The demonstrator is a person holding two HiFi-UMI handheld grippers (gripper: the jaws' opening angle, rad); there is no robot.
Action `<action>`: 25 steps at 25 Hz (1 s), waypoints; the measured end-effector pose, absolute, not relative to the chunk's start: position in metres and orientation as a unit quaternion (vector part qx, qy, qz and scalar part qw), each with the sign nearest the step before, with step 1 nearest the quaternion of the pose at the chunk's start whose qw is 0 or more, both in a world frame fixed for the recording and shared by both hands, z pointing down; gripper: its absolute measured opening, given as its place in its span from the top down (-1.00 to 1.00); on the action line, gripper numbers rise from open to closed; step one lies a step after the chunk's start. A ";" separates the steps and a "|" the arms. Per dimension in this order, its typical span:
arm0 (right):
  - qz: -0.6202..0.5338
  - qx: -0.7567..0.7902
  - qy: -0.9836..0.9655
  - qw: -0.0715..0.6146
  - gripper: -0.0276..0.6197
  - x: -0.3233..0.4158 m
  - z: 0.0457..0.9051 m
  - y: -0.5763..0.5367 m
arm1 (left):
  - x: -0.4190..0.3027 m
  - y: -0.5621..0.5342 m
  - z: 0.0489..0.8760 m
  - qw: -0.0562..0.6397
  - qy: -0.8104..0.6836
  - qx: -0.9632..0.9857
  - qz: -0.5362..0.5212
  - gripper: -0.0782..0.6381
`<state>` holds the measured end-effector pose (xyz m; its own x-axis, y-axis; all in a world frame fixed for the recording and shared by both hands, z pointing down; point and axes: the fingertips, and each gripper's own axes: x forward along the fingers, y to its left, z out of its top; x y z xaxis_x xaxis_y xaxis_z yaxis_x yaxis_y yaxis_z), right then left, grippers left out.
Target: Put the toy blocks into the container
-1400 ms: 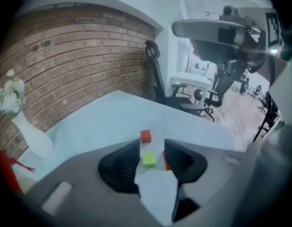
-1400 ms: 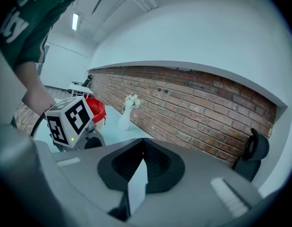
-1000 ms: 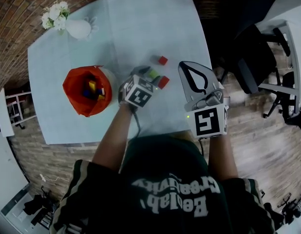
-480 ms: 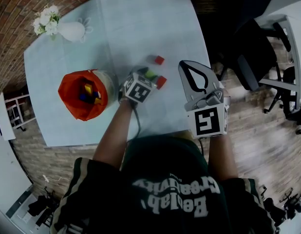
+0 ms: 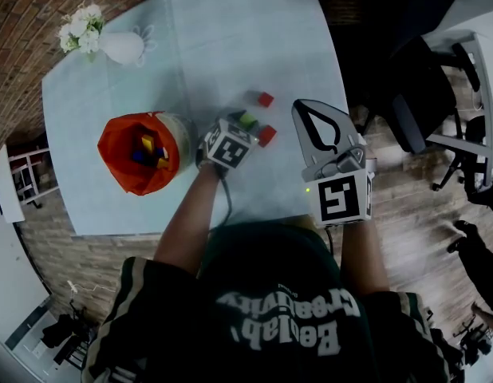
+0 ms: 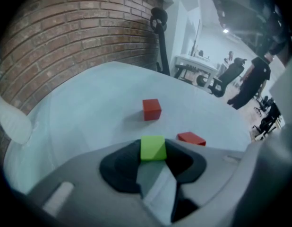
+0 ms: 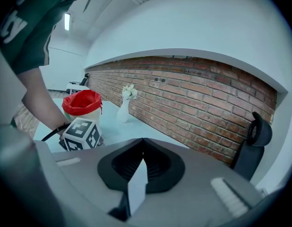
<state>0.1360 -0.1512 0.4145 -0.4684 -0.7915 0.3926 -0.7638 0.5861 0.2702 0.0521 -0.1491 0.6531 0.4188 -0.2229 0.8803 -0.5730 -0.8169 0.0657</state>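
A pale blue-grey table (image 5: 230, 22) stands against a brick wall (image 7: 193, 98), with wood flooring (image 5: 438, 238) on its open side and dark office chairs (image 5: 426, 94) beyond that. In the far corner of the table is a white vase of white flowers (image 5: 123, 46). Nearer the person is the container (image 5: 139, 152), a tub lined with a red bag, already holding some blocks (image 5: 151, 146).

The green block (image 6: 152, 148) is on the table, well to the right of the container, between the tips of the left gripper (image 6: 153, 151). Its jaws are closing, and the dark pads sit against the block's two sides. A red block (image 6: 151, 109) lies farther out on the table, apart from it, and a second red block (image 6: 192, 138) lies just to the right of the gripper. The right gripper (image 7: 143, 142) hangs above the table's near right edge with its jaws drawn together on nothing.

From above, the left gripper's marker cube covers most of its jaws, so only a corner of the green block peeks out there. The nearer red block is partly cut off by the gripper's body in the left gripper view. The blocks in the container are a small jumble of yellow and blue, too small to count. A person in dark clothes (image 6: 250, 82) stands deep in the room, blurred by distance.
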 end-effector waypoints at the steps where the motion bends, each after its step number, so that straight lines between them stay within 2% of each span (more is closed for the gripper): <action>1: -0.029 0.453 -0.857 0.244 0.90 0.135 0.415 -0.151 | 0.052 -0.149 0.653 0.182 -0.242 0.822 0.482 0.37; 5: -0.024 0.456 -0.858 0.236 0.90 0.135 0.412 -0.150 | 0.053 -0.145 0.648 0.183 -0.234 0.826 0.479 0.37; 12: -0.028 0.460 -0.857 0.229 0.90 0.140 0.403 -0.146 | 0.066 -0.145 0.611 0.134 -0.234 0.845 0.462 0.37; 25: -0.086 0.443 -0.864 0.224 0.90 0.125 0.364 -0.139 | 0.065 -0.143 0.490 0.055 -0.274 0.877 0.391 0.37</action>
